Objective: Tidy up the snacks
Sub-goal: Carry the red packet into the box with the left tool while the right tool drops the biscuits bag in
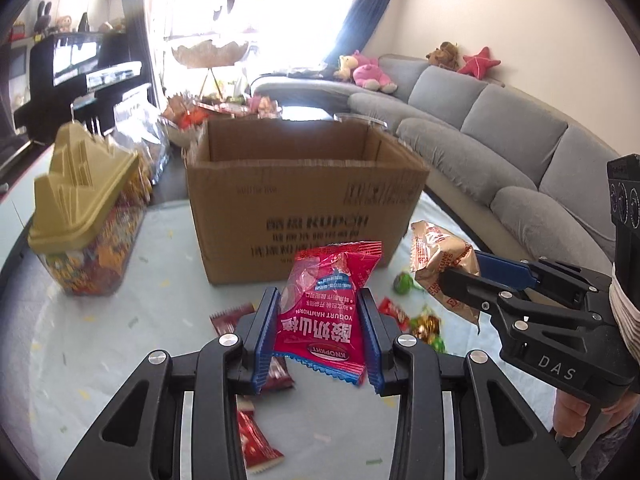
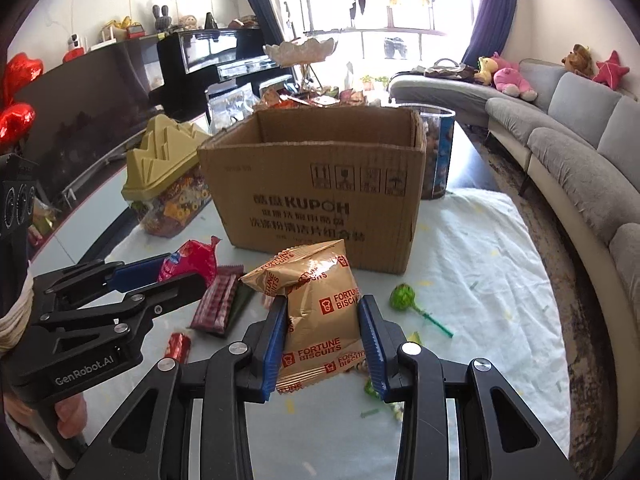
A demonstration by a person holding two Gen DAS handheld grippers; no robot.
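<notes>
My left gripper (image 1: 319,300) is shut on a red yogurt hawthorn packet (image 1: 326,304), held above the table in front of an open cardboard box (image 1: 304,196). My right gripper (image 2: 323,312) is shut on a gold Fortune Biscuits packet (image 2: 316,312), also lifted before the box (image 2: 320,184). In the left wrist view the right gripper (image 1: 460,272) with the gold packet (image 1: 440,260) shows at the right. In the right wrist view the left gripper (image 2: 176,276) with the red packet (image 2: 192,260) shows at the left.
A snack jar with a gold lid (image 1: 84,208) stands left of the box. Loose red wrapped snacks (image 1: 256,440), a dark red pack (image 2: 218,304) and a green lollipop (image 2: 404,296) lie on the white cloth (image 2: 480,260). A clear tub (image 2: 438,148) stands behind the box; a grey sofa (image 1: 520,140) runs along the right.
</notes>
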